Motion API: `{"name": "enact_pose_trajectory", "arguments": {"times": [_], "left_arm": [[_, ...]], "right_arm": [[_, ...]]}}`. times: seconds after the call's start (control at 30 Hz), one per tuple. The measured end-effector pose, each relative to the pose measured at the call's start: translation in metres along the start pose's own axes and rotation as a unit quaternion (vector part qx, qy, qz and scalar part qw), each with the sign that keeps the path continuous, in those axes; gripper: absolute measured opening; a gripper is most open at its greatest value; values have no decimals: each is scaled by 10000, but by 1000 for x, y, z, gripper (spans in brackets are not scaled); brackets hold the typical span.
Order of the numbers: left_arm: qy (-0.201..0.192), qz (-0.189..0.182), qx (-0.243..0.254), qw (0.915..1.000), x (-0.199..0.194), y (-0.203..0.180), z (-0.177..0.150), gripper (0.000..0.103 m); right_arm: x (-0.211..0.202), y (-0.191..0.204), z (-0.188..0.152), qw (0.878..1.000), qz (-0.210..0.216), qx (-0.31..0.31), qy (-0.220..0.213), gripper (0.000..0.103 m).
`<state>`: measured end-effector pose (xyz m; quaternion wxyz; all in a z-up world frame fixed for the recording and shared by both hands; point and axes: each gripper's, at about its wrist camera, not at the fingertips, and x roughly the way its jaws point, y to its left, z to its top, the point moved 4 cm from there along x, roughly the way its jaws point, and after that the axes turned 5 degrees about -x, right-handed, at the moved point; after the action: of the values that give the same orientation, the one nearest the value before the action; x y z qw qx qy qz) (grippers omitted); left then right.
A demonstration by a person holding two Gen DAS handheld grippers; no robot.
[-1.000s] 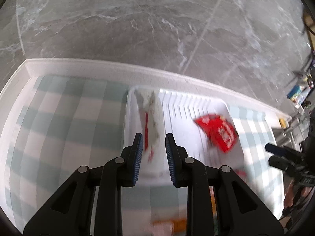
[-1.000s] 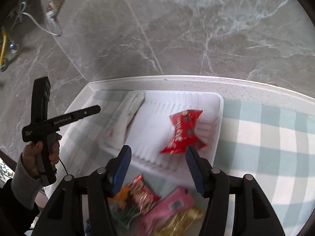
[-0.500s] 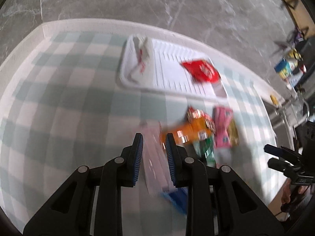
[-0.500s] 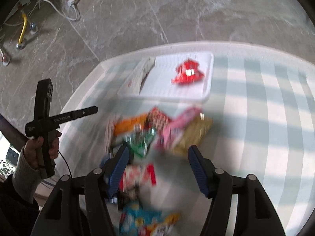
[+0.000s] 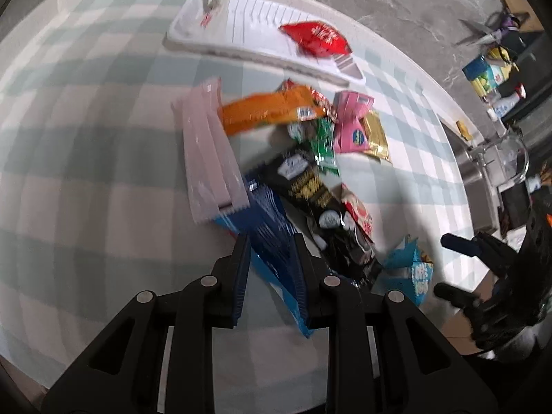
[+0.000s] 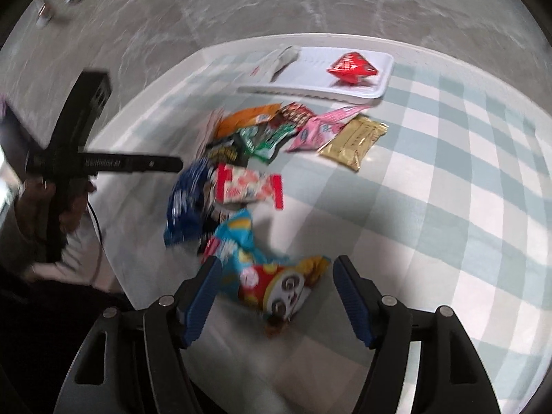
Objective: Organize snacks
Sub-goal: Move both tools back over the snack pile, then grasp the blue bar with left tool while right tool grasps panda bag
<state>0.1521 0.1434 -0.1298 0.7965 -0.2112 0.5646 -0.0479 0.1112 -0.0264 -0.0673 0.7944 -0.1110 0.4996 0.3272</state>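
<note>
A white tray [image 5: 262,56] at the far side of the checked cloth holds a red packet [image 5: 315,38] and a white packet [image 5: 210,1]; the tray also shows in the right wrist view [image 6: 384,79]. A heap of snack packets lies nearer: pale pink [image 5: 207,151], orange [image 5: 265,110], pink [image 5: 350,122], gold [image 6: 353,139], black [image 5: 307,186]. My left gripper [image 5: 270,252] is open, its fingers either side of a blue packet [image 5: 272,220], above it. My right gripper [image 6: 276,272] is open wide over a panda packet [image 6: 276,286].
The table edge and grey marble floor [image 6: 241,3] lie beyond the tray. Bottles and clutter [image 5: 493,69] stand on the floor at the right in the left wrist view. My left hand-held gripper shows in the right wrist view [image 6: 79,162].
Both grippers have pulled back from the tray toward the near side of the table. The snack heap has come into view under them. Neither gripper has taken hold of anything.
</note>
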Motion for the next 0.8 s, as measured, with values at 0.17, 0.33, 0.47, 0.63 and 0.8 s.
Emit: {"name": "enact_pose_trajectory", "arguments": {"times": [0.17,0.33,0.47,0.63,0.8], "left_arm": [[39,-82,-302,9995,2,3,-10,29],[112,-115,-350,9993,3,-3,-16,30],[152,-97,-372,9991,6,-8,-19,45],[174,-79,-426,9989,13,-11,-21,45],[190,26,-386,9991,18,-16,-23,45]], "right_arm": [[7,19,-7,9943,-384,-960,243,70],[18,33,-8,9828,-635,-1700,350,70],[27,37,-6,9762,-711,-2004,419,70],[36,36,-6,9747,-663,-2073,508,70],[40,33,-5,9770,-602,-1981,506,70]]}}
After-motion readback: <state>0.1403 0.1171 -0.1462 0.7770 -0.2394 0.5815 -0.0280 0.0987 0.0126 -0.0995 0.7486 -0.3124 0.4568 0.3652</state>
